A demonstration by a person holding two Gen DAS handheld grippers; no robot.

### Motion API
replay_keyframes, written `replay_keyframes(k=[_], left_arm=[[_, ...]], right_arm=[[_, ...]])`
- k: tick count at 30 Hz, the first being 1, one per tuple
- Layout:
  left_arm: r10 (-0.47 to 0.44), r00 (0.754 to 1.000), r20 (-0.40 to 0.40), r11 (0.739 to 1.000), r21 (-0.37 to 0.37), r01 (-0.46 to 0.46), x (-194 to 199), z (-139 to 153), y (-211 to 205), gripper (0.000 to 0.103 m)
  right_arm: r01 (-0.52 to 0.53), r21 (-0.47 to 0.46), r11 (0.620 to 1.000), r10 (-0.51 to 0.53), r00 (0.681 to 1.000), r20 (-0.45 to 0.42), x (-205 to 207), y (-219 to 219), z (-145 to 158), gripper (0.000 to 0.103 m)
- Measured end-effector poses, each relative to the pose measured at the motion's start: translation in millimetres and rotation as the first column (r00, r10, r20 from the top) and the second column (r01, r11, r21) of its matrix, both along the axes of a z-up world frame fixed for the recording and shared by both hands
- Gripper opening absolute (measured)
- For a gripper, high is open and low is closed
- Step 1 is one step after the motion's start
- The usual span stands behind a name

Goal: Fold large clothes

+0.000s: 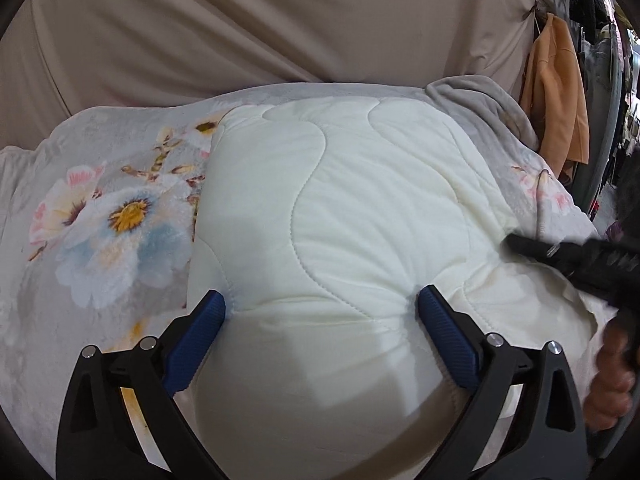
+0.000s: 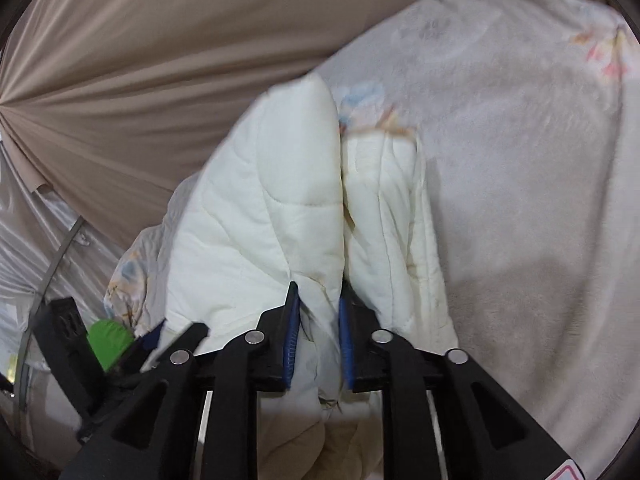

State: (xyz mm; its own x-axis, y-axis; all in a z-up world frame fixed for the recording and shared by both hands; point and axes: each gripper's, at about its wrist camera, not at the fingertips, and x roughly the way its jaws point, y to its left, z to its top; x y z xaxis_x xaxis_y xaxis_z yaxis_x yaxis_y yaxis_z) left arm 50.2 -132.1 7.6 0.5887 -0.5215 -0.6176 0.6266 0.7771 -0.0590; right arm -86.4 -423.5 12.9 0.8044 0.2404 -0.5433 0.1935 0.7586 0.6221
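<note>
A thick cream quilted garment (image 1: 352,208) lies folded on a grey floral blanket (image 1: 112,216). My left gripper (image 1: 322,312) has its blue pads wide apart around a bulging fold of the quilt; both pads press into the fabric. My right gripper (image 2: 319,304) is shut on a bunched edge of the same quilted garment (image 2: 272,200), held up above the blanket (image 2: 520,160). The right gripper also shows at the right of the left wrist view (image 1: 516,242), resting on the quilt's right side.
A beige curtain (image 1: 280,20) hangs behind the bed. Orange clothing (image 1: 556,92) hangs at the far right. In the right wrist view, the left gripper's black body with a green patch (image 2: 108,340) sits at the lower left, beside plastic sheeting (image 2: 36,232).
</note>
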Motion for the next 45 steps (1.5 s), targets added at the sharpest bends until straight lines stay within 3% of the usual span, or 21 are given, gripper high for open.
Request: replay_keyframes(k=[2, 3, 4, 5, 6, 8, 10, 12, 13, 16, 19, 23, 26, 32, 34, 38, 42, 45], left_arm=[[-0.003, 1.000, -0.015, 1.000, -0.008, 0.003, 2.0, 1.9, 1.7, 0.095], [-0.003, 1.000, -0.019, 1.000, -0.011, 0.003, 2.9, 2.3, 2.2, 0.095], [-0.003, 1.000, -0.021, 1.000, -0.013, 0.003, 3.6, 2.6, 2.3, 0.095], [0.000, 1.000, -0.023, 1.000, -0.013, 0.000, 4.0, 2.7, 2.3, 0.095], [0.002, 1.000, -0.024, 1.000, -0.012, -0.002, 3.8, 3.0, 1.7, 0.095], [0.005, 1.000, -0.027, 1.000, -0.008, -0.005, 3.6, 4.1, 1.4, 0.095], [0.005, 0.999, -0.034, 1.000, -0.008, -0.005, 4.2, 4.9, 1.8, 0.095], [0.004, 0.999, -0.037, 1.000, -0.007, -0.005, 4.2, 5.4, 1.9, 0.095], [0.004, 0.999, -0.034, 1.000, -0.006, -0.005, 4.2, 5.6, 1.6, 0.095], [0.001, 0.999, -0.037, 1.000, -0.004, -0.002, 5.5, 5.9, 0.2, 0.095], [-0.012, 1.000, -0.021, 1.000, -0.002, 0.012, 2.0, 7.5, -5.4, 0.097], [-0.054, 0.998, 0.018, 0.998, -0.010, 0.055, -7.8, 11.7, -15.8, 0.098], [-0.058, 0.996, 0.061, 0.998, 0.030, 0.056, -16.0, 12.5, -25.6, 0.098], [-0.035, 0.998, 0.053, 0.998, 0.057, 0.032, -11.9, 4.6, -29.7, 0.098], [-0.016, 0.999, 0.038, 0.998, 0.065, 0.014, -6.8, 1.0, -29.5, 0.098], [-0.005, 1.000, 0.017, 0.998, 0.055, 0.004, -1.9, 0.3, -24.1, 0.098], [-0.005, 1.000, 0.004, 0.999, 0.048, 0.005, -0.4, 2.6, -22.3, 0.098], [-0.005, 1.000, 0.000, 0.999, 0.044, 0.005, -1.3, 3.0, -21.1, 0.098]], right_arm=[[0.050, -0.098, 0.994, -0.044, 0.997, 0.069, -10.0, 5.6, 37.4, 0.026], [0.055, -0.135, 0.989, -0.044, 0.995, 0.086, -9.4, 8.2, 53.2, 0.034], [0.049, -0.166, 0.985, -0.033, 0.995, 0.098, -4.5, 10.6, 68.9, 0.048], [0.047, -0.200, 0.979, -0.028, 0.995, 0.100, 4.3, 12.0, 80.4, 0.054], [0.052, -0.228, 0.972, -0.031, 0.995, 0.093, 14.1, 12.4, 86.1, 0.060], [0.080, -0.276, 0.958, -0.075, 0.997, 0.026, 44.0, 6.9, 84.8, 0.060], [0.082, -0.261, 0.962, -0.101, 0.993, -0.059, 76.4, 0.6, 71.9, 0.060], [0.078, -0.244, 0.967, -0.110, 0.987, -0.120, 98.4, -4.4, 57.2, 0.053], [0.077, -0.235, 0.969, -0.110, 0.985, -0.132, 107.3, -4.7, 51.3, 0.038], [0.104, -0.205, 0.973, -0.126, 0.987, -0.095, 106.9, -4.3, 45.9, 0.006], [0.162, -0.321, 0.933, -0.190, 0.980, -0.057, 96.8, 2.2, 49.9, 0.004], [0.165, -0.463, 0.871, -0.253, 0.958, -0.134, 110.1, 5.2, 17.2, 0.004], [0.157, -0.534, 0.831, -0.289, 0.941, -0.174, 120.5, 8.3, -5.1, 0.005], [0.116, -0.504, 0.856, -0.249, 0.946, -0.206, 126.1, 2.2, -10.2, 0.012], [0.108, -0.458, 0.883, -0.219, 0.955, -0.198, 121.9, -1.7, -4.5, 0.016], [0.150, -0.312, 0.938, -0.185, 0.979, -0.086, 70.5, -4.1, 35.8, 0.018], [0.077, -0.399, 0.914, -0.105, 0.993, -0.049, 13.8, 30.8, 65.7, 0.016], [-0.032, -0.454, 0.890, -0.023, 0.993, -0.116, -13.8, 61.0, 51.6, 0.010]])
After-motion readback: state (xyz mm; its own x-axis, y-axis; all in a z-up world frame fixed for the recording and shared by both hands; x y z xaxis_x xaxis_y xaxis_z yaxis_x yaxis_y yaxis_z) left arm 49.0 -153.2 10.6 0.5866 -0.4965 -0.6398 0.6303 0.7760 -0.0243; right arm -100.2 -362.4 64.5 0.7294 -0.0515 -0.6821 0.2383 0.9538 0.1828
